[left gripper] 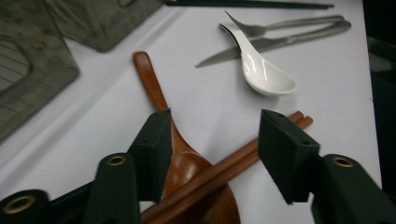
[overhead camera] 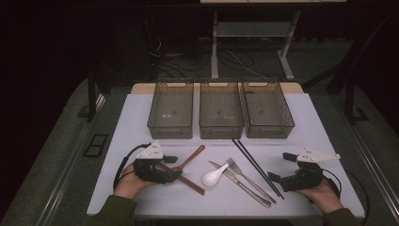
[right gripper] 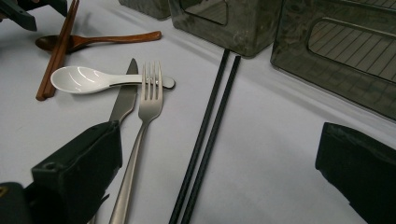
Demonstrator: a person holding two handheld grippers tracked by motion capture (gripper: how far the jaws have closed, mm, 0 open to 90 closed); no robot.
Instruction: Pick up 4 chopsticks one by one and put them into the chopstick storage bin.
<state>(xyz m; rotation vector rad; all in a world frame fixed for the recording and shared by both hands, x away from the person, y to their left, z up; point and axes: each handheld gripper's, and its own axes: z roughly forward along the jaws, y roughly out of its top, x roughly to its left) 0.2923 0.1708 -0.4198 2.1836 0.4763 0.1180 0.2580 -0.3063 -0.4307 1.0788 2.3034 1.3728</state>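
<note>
Dark floor and cables surround my white table (overhead camera: 141,122), where 3 smoky plastic bins stand in a row along the far edge. I'll take the middle bin (overhead camera: 221,115) as my landmark. All 3 bins look empty to me, though their ribbed, dim bottoms make that hard to be sure of.

My left gripper (left gripper: 212,149) sits well toward me and to the left of the middle bin. Its jaws are half spread and straddle 2 things: the bowl of the wooden spoon (left gripper: 187,172) and the brown chopsticks (left gripper: 243,156) lying crosswise over it. No pad presses on either yet; I see table between the right pad and the sticks. Since the chopsticks rest on top of the spoon, I judge they have to come off first, which would explain lining the jaws across them here.

Straight toward me from the middle bin lie the white ceramic spoon (overhead camera: 214,175), its handle resting on the knife (overhead camera: 237,181), with the fork (overhead camera: 249,179) alongside. The black chopsticks (overhead camera: 256,165) run diagonally from that bin's near right corner toward my right gripper (right gripper: 215,186).

That right gripper rests near the table's front edge, right of the middle bin, jaws spread wide and holding nothing, with the fork handle and the black chopsticks running toward the gap between them. I read it as simply waiting its turn.
</note>
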